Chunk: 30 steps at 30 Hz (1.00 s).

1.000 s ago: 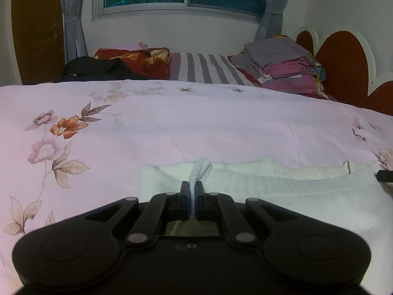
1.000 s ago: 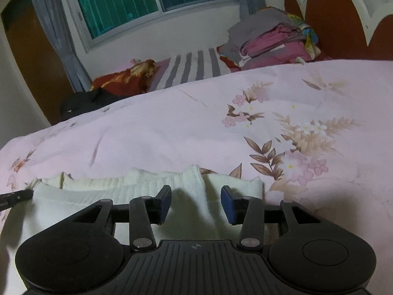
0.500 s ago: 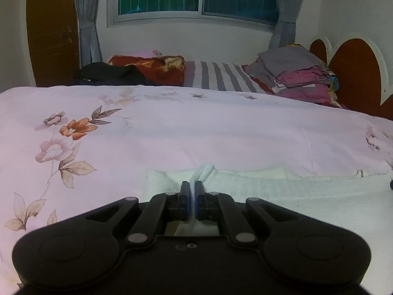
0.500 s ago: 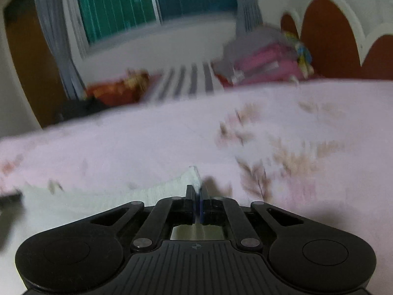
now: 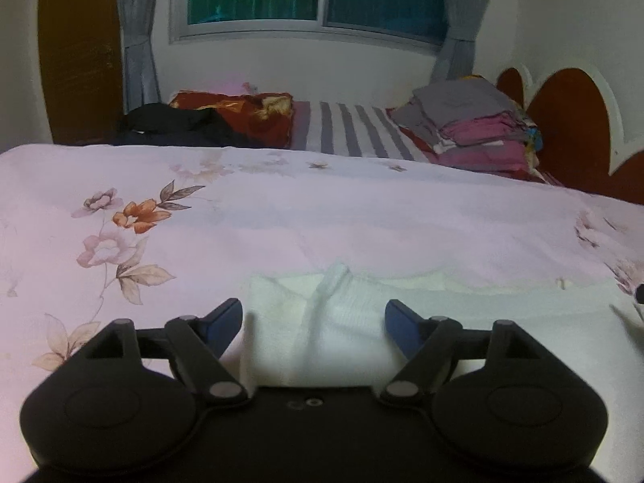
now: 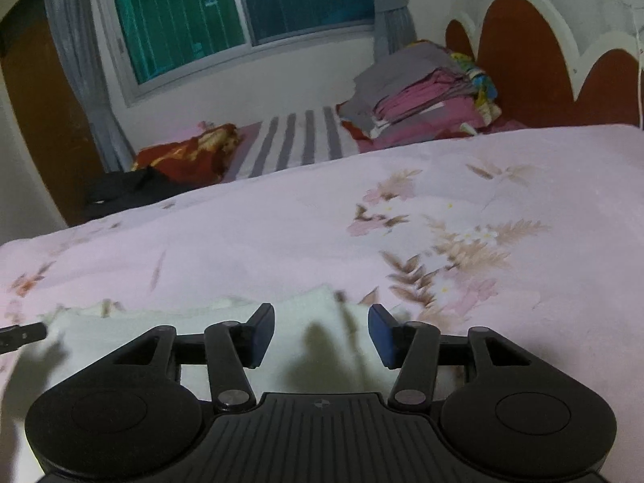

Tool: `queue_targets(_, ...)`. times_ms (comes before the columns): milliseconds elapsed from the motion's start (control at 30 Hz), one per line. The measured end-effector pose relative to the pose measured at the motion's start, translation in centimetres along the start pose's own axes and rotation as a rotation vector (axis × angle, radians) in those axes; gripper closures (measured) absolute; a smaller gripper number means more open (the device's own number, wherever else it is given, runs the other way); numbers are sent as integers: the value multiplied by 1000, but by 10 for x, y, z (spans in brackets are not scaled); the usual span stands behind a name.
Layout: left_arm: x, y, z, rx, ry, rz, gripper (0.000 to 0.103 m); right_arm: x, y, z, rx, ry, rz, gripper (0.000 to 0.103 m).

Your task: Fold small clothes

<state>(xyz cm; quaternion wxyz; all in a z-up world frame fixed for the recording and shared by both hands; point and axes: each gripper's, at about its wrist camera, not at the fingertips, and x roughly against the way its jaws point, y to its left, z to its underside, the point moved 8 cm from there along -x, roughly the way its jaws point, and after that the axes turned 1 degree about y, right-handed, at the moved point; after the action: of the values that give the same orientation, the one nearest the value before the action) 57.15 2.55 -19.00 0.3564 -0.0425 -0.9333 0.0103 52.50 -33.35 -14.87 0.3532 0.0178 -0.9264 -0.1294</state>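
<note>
A small white knit garment (image 5: 463, 314) lies flat on the pink floral bedspread (image 5: 322, 209), folded over along its far edge. My left gripper (image 5: 314, 322) is open just above the garment's left end, a raised ridge of cloth between the jaws. My right gripper (image 6: 320, 332) is open above the garment's right end (image 6: 306, 346). The tip of the left gripper shows at the left edge of the right wrist view (image 6: 22, 334).
At the head of the bed are a stack of folded grey and pink clothes (image 5: 471, 129), a striped pillow (image 5: 350, 131), a red patterned pillow (image 5: 241, 114) and a black garment (image 5: 173, 124). The red headboard (image 5: 571, 129) stands at right. The bedspread (image 6: 402, 221) stretches beyond the garment.
Both grippers were shut on the garment's edge half a second ago and have opened, letting the cloth drop onto the bed. Both have pulled back slightly.
</note>
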Motion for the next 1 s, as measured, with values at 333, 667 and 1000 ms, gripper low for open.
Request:
queue_targets(333,38,-49,9,-44,24,140,25,15,77,33,115,61,-120,52)
queue_targets(667,23,-39,56,-82,140,54,24,15,104,71,187,114,-114,52)
queue_targets(1000,36,-14,63,-28,154,7,23,40,56,87,181,120,12,52)
